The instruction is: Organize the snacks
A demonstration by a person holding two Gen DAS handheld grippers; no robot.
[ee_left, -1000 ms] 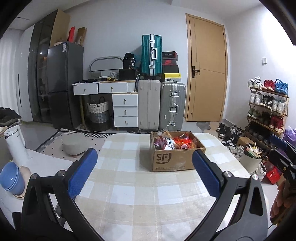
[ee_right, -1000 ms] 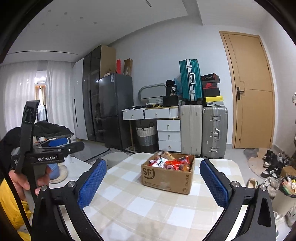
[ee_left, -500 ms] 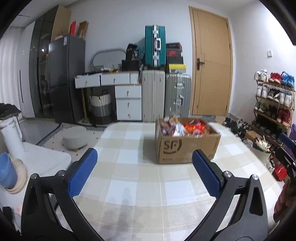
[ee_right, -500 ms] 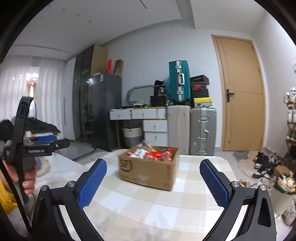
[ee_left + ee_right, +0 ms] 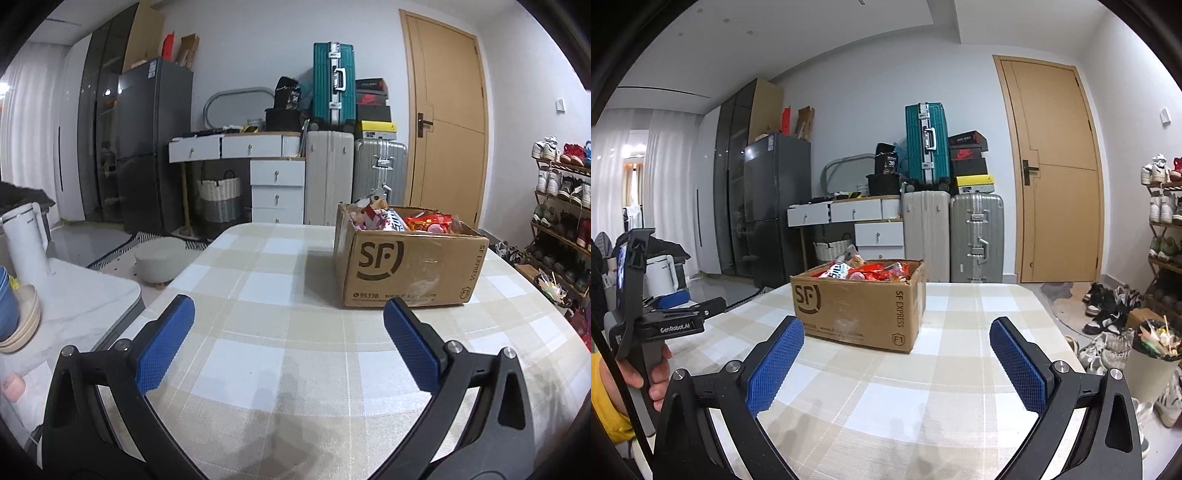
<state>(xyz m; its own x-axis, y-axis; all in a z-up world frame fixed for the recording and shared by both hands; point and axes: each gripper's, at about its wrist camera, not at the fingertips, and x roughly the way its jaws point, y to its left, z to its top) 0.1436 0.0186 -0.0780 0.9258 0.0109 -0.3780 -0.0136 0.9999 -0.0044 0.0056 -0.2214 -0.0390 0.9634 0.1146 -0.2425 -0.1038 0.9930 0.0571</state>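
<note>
A brown SF Express cardboard box [image 5: 406,266] full of colourful snack packets [image 5: 410,219] stands on the checked tablecloth [image 5: 280,354]; it also shows in the right wrist view [image 5: 857,301] with the snacks [image 5: 871,269] on top. My left gripper [image 5: 288,317] is open and empty, low over the table, short of the box and to its left. My right gripper [image 5: 897,339] is open and empty, just in front of the box. The left gripper's body, held in a hand, shows at the left of the right wrist view [image 5: 661,321].
A white side counter [image 5: 74,314] with stacked bowls [image 5: 14,317] and a white kettle [image 5: 26,243] stands left of the table. Suitcases [image 5: 332,140], drawers [image 5: 277,188], a fridge [image 5: 147,147] and a door [image 5: 443,129] are behind. A shoe rack [image 5: 561,206] is at the right.
Both grippers have dropped lower and come closer to the box, which now looks larger. Their jaws have stayed open.
</note>
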